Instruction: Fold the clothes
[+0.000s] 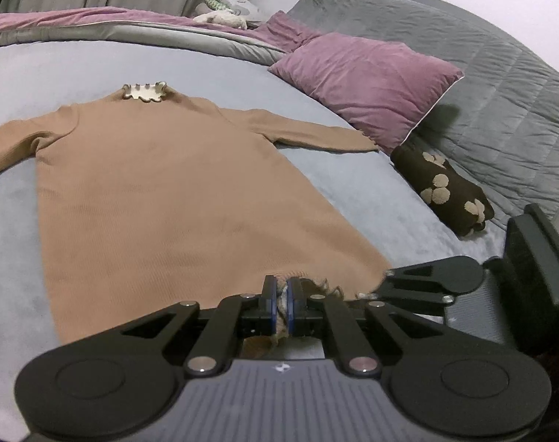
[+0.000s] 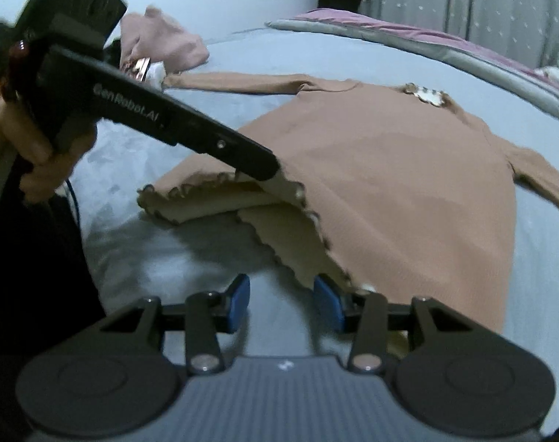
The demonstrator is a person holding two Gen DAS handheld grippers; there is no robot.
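A tan long-sleeved knit dress (image 1: 161,184) lies flat on the blue-grey bed, neck with a cream ruffled collar (image 1: 146,92) away from me, sleeves spread out. My left gripper (image 1: 284,302) is shut on the dress's ruffled hem and lifts it a little; it also shows in the right wrist view (image 2: 276,176) pinching the hem. My right gripper (image 2: 281,302) is open at the hem's right corner, with the ruffled edge (image 2: 301,254) just above its right pad (image 2: 329,304). The dress fills the right wrist view (image 2: 390,169).
A purple pillow (image 1: 368,84) and a dark brown spotted garment (image 1: 441,188) lie right of the dress. A grey quilt (image 1: 482,73) lies behind them. A pink garment (image 2: 161,40) lies beyond the left sleeve. A folded duvet (image 1: 132,29) lines the far edge.
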